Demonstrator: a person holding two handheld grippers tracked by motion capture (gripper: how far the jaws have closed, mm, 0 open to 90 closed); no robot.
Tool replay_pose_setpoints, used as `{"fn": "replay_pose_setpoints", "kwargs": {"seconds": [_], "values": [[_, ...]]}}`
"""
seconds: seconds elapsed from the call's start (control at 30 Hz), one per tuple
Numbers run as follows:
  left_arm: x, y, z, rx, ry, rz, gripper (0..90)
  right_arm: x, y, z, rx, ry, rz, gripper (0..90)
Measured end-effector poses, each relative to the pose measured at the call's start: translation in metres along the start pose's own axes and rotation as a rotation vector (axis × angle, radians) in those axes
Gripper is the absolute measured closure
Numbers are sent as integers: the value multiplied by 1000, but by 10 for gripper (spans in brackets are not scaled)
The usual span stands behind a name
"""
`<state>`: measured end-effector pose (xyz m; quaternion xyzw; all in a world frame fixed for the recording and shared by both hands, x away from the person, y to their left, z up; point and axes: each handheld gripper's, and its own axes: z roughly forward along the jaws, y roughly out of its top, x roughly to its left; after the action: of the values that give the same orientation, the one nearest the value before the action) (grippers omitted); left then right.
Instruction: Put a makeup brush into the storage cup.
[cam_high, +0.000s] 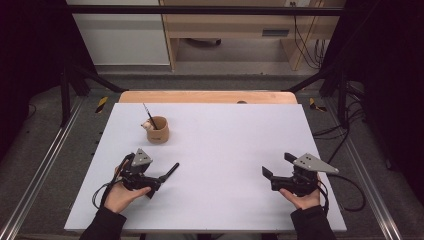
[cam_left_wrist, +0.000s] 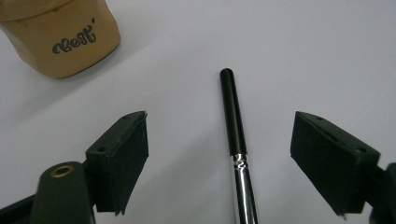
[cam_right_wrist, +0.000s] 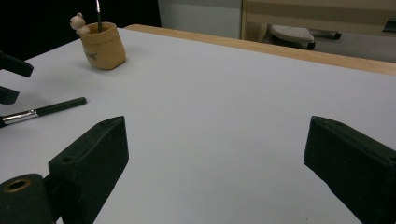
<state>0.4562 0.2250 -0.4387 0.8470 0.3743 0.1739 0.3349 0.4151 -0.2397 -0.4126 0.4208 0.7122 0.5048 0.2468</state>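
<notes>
1. Left gripper (cam_left_wrist: 219, 154) is released, jaws wide apart, pads clear of everything.
2. The brush (cam_left_wrist: 236, 135) lies flat on the desk (cam_high: 225, 150) between those jaws, untouched; the tan cup (cam_left_wrist: 65, 37) stands beyond.
3. Right gripper (cam_right_wrist: 215, 163) is released, well apart from the brush.

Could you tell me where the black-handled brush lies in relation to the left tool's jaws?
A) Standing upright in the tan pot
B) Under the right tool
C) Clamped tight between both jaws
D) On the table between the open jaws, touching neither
D: in the left gripper view the brush lies flat on the white table with a gap to each jaw of the left tool, and the tan pot stands farther off.
</notes>
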Motion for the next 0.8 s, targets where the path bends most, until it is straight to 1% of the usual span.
{"fn": "replay_pose_setpoints", "kwargs": {"seconds": [0.07,0.3,0.37,0.5,0.6,0.7,0.8], "values": [[0,0,2,14,-6,8,206,0,0,0,1,0,-1,71],[-3,-1,13,79,-16,11,245,1,-1,1,4,3,-4,71],[-3,-1,16,101,-24,18,261,1,-1,1,4,3,2,71],[-4,-1,20,120,-29,31,320,1,-1,2,9,0,5,71],[-6,1,22,131,-34,32,376,1,-1,2,9,2,4,71],[-7,4,24,162,-31,54,420,1,-1,2,10,3,0,71],[-8,8,27,192,-28,67,468,2,-1,3,9,2,-3,71]]}}
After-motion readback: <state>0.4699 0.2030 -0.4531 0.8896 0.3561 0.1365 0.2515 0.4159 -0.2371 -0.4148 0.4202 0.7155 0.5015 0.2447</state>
